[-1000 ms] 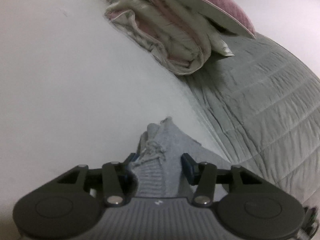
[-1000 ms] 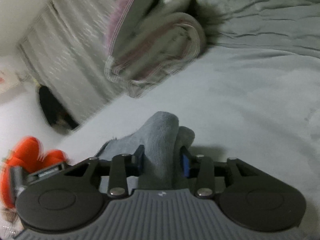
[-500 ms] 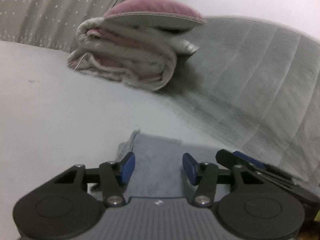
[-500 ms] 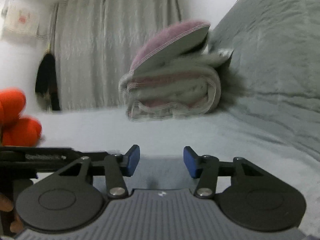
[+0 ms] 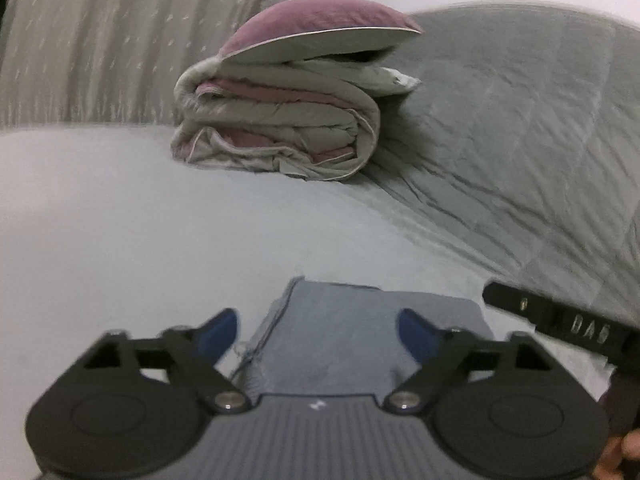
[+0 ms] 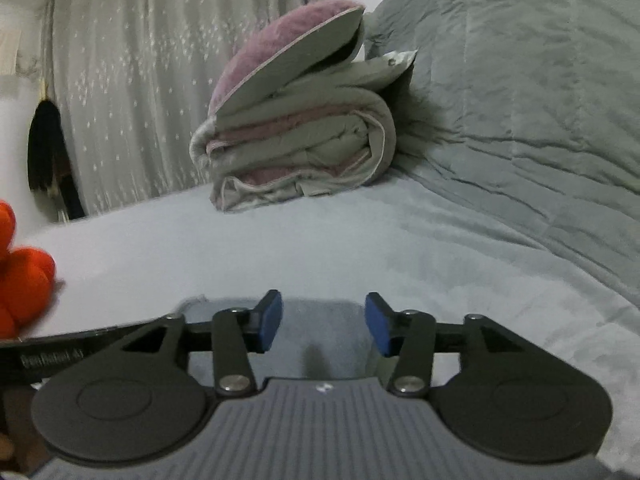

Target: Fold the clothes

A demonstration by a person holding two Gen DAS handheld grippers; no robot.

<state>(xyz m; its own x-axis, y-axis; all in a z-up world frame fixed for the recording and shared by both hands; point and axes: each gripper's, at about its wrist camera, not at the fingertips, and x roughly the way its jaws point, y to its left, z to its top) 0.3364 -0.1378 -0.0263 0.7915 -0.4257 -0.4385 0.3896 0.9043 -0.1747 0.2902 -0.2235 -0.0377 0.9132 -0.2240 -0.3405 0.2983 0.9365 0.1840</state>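
Observation:
A grey-blue knitted garment [image 5: 344,336] lies flat and folded on the pale bed sheet [image 5: 120,220], right under both grippers. My left gripper [image 5: 318,334] hovers over its near-left part, open, with nothing between the blue pads. In the right wrist view the same garment [image 6: 320,320] shows between the fingers of my right gripper [image 6: 322,324], which is also open and holds nothing. The right gripper's black arm [image 5: 560,326] reaches in from the right of the left wrist view.
A folded beige and pink quilt [image 5: 280,140] with a mauve pillow [image 5: 320,20] on top sits at the far end of the bed. A grey quilted cover [image 5: 520,140] rises on the right. A curtain [image 6: 132,100] hangs behind; an orange plush object [image 6: 20,272] sits left.
A second ago both grippers were shut on bunched garment and carrying it. Both have since let go and opened wider, and the garment now lies flat on the sheet.

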